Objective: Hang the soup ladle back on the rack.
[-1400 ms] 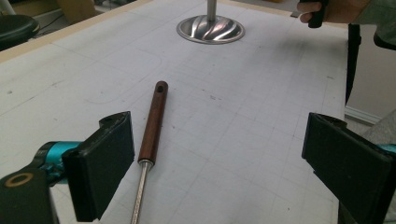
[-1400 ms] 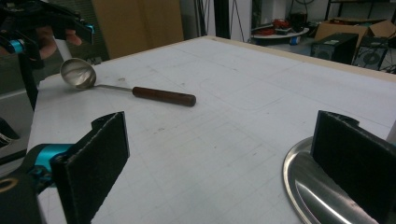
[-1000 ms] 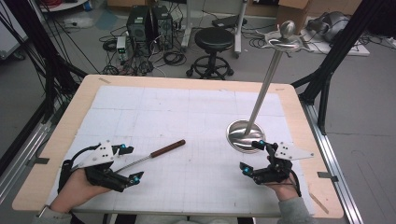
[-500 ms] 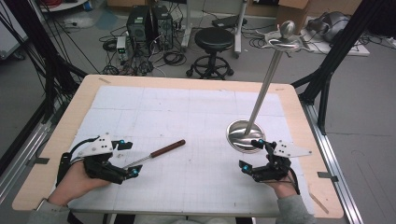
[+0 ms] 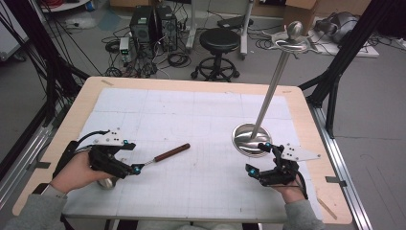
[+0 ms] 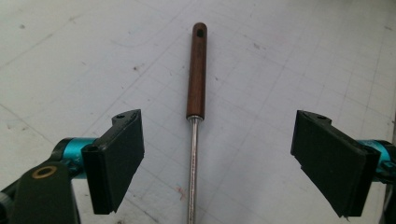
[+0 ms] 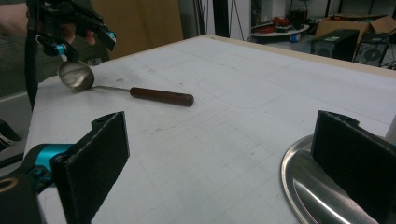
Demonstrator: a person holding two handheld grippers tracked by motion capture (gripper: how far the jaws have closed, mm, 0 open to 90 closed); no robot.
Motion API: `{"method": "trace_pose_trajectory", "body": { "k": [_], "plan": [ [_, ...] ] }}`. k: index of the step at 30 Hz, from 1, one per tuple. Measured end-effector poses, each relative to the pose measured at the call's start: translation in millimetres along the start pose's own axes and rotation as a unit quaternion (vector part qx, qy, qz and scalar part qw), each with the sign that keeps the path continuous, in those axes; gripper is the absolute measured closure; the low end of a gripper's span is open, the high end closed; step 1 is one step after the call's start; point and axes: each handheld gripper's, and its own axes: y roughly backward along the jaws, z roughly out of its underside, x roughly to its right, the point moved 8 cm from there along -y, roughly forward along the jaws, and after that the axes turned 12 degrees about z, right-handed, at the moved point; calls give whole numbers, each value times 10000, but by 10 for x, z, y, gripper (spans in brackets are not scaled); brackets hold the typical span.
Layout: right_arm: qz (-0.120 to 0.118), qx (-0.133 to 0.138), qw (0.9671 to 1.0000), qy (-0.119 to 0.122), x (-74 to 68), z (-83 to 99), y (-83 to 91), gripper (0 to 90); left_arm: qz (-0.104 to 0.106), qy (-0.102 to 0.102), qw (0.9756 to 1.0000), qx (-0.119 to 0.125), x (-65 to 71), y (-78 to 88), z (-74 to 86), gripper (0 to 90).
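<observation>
Looking at the bench first: white gridded mat covers most of it, wood edge showing round the sides. On your right a steel stand rises from a round polished base to a disc and knob at the top. The ladle lies flat on the mat at your left, dark wooden handle pointing toward the bench middle, thin metal shaft running back to the bowl under your left hand.

Your left gripper sits just above the shaft near the bowl. Its jaws have just been closing a little but stand wide, shaft between them, pads clear of it on both sides. Nothing held.

Your right gripper is just beside the stand base, near side. Jaws wide apart, nothing between them, one pad in front of the base rim in the right gripper view; can't tell if it touches.
</observation>
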Motion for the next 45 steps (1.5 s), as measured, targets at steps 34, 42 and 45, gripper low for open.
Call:
{"method": "trace_pose_trajectory", "body": {
  "k": [34, 42, 45],
  "plan": [
    [-56, 36, 9999, -92, 27, -15, -21, 35, 182, 98, 9778, -2084, -259, -322, 113, 297],
    [-88, 40, 9999, -115, 19, -16, -21, 35, 173, 37, 9689, -2469, -301, -412, 210, 394],
    [-81, 51, 9999, -95, 25, -17, -27, 35, 152, -87, 9633, -2677, -302, -419, 221, 465]
  ]
}}
